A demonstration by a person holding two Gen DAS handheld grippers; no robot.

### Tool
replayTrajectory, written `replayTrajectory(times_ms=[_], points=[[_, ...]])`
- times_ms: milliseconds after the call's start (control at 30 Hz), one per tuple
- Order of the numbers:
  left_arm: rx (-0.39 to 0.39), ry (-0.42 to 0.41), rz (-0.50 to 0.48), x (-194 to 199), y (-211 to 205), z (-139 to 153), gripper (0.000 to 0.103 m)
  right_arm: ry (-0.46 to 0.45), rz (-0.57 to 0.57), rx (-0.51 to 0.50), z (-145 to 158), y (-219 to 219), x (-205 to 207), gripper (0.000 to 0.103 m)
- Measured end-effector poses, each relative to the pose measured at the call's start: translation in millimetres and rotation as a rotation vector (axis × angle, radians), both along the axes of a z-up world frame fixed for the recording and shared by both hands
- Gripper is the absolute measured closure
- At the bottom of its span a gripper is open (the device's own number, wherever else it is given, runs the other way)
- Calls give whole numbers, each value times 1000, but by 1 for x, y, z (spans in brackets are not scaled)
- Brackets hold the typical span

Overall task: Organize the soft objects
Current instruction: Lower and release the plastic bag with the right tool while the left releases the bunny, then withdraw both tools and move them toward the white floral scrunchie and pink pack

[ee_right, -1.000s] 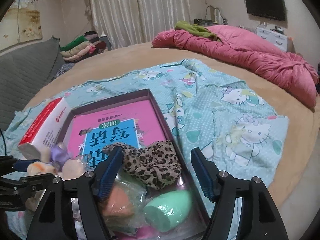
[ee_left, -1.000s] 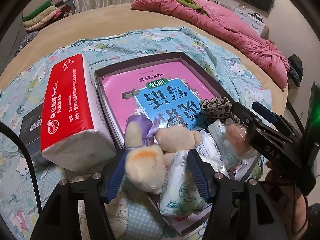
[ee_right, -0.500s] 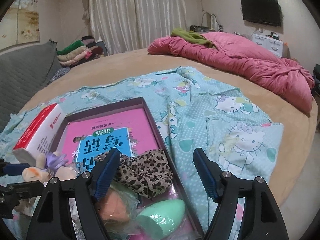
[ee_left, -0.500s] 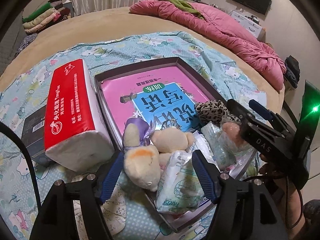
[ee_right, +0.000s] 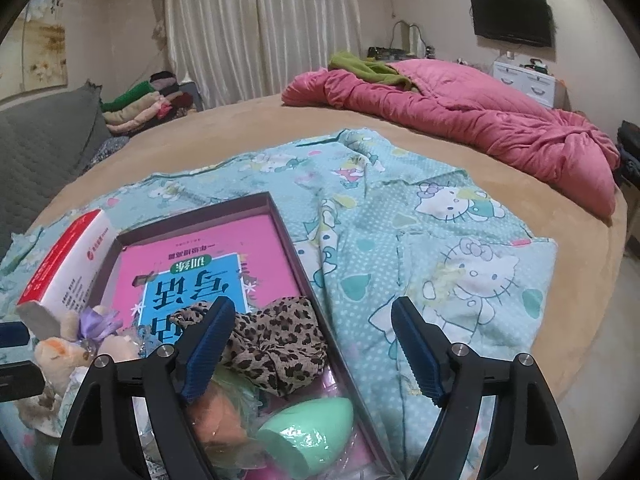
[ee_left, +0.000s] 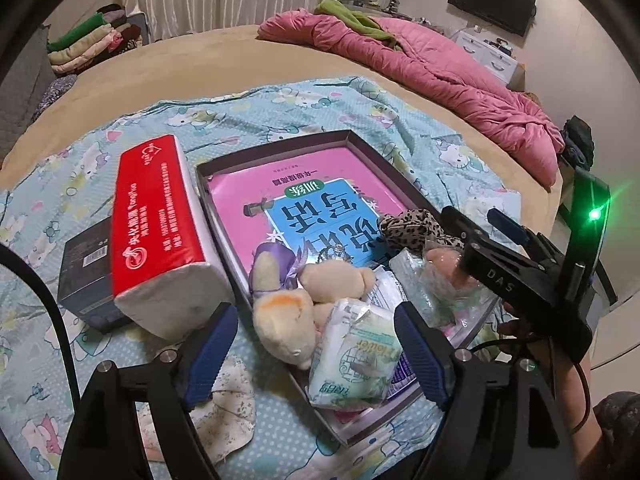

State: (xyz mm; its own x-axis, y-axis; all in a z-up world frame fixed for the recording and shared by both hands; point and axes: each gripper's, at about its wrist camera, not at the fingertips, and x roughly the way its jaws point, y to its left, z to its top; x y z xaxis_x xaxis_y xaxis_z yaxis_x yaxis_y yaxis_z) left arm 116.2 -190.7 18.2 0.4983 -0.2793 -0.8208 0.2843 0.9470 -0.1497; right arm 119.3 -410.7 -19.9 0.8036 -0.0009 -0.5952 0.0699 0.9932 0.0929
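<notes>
Left to right, left wrist view: dark box (ee_left: 86, 276); red tissue pack (ee_left: 154, 224); shallow tray (ee_left: 280, 146) holding a pink book (ee_left: 320, 196). At the tray's near end lie a plush toy (ee_left: 296, 300), a wipes packet (ee_left: 354, 360) and a leopard scrunchie (ee_left: 412, 228). The left gripper (ee_left: 316, 354), jaws just widened, stands apart around toy and packet without pressing either. The right gripper (ee_right: 312, 354), jaws likewise just widened, grips nothing; a green sponge (ee_right: 310, 432) lies below.

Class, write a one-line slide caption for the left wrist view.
Open left gripper above plush toy and tissue pack in tray.
</notes>
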Motion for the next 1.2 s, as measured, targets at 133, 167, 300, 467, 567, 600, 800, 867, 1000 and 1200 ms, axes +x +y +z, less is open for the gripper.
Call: replayTrajectory(times_ms=[133, 167, 300, 467, 567, 600, 800, 867, 1000, 1200], points=[[0, -3, 13, -3, 6, 4, 17, -24, 0, -2, 5, 0, -4, 22], [-3, -5, 17, -4, 7, 5, 17, -25, -3, -3, 6, 0, -4, 22], [-7, -13, 31, -7, 13, 9, 17, -27, -15, 0, 7, -3, -7, 21], [-9, -20, 39, -11, 18, 12, 16, -30, -37, 21, 8, -11, -10, 21], [-9, -24, 45, -13, 19, 12, 16, -43, -41, 32, 12, -14, -14, 21], [-7, -24, 47, -13, 20, 13, 16, -51, -42, 35, 14, -15, -16, 21], [4, -29, 48, -19, 22, 14, 16, -106, -36, 67, 36, -15, -32, 20], [3, -32, 48, -20, 22, 16, 16, -131, -33, 69, 46, -13, -39, 19], [3, -39, 48, -23, 24, 21, 16, -172, -27, 84, 64, -7, -49, 17], [7, -55, 59, -29, 32, 30, 16, -205, 16, 109, 86, 8, -59, 17]])
